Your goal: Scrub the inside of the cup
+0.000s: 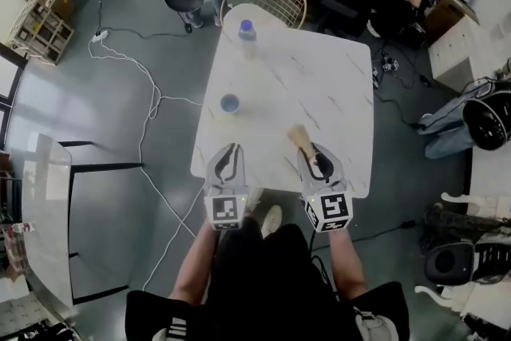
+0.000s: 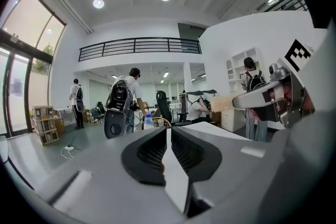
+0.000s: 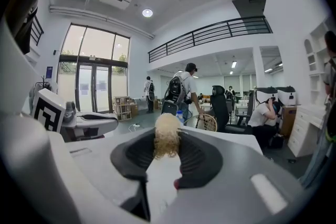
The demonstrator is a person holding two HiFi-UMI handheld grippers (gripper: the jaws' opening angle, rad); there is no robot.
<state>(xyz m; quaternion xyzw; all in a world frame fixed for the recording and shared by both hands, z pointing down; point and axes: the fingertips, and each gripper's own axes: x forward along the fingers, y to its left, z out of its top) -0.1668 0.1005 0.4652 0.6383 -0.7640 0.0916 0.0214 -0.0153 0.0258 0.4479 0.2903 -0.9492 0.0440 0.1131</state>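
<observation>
A small blue cup (image 1: 230, 103) stands on the white marble table (image 1: 339, 68), just ahead of the left gripper (image 1: 231, 149) and not touching it. That gripper's jaws are pressed together, holding nothing. Beside it, the right gripper (image 1: 310, 152) is clamped on a tan, bristly scrubber (image 1: 298, 134), to the cup's right.

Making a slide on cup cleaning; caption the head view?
Over a marble table, right gripper holds a brush, left gripper shut and empty; blue cup untouched.
</observation>
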